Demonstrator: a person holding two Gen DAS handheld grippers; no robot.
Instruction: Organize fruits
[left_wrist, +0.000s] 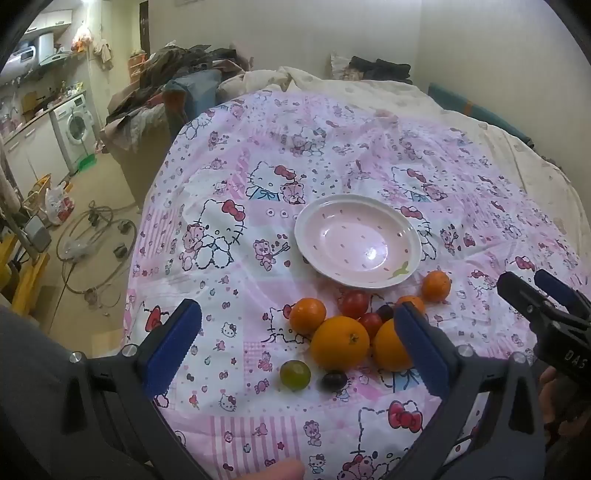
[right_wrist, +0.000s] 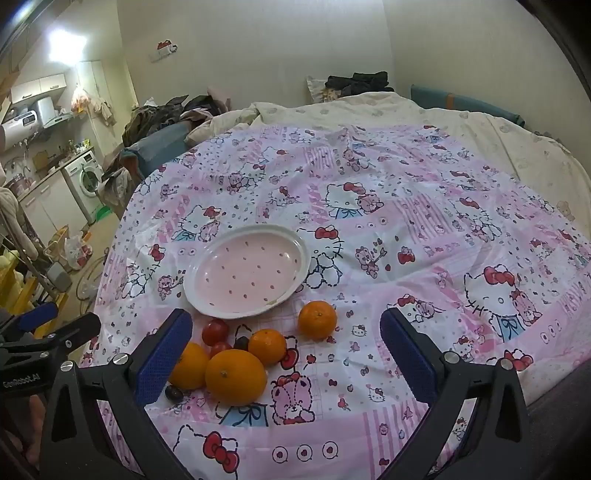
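Behind fruit pile (left_wrist: 354, 332): empty plate (left_wrist: 357, 242); both grippers open, nothing blocking.

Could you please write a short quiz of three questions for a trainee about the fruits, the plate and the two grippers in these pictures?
1. True or false: the pink plate already holds some fruit.
2. Which single fruit lies nearest the camera in the left wrist view, beside the dark grape? A) a red tomato B) the green grape C) a banana
3. In what state are the left gripper and the right gripper?

Key
1. False: the plate is empty, and all fruit lies on the patterned cloth in front of it.
2. B.
3. Both are wide open and hold nothing.
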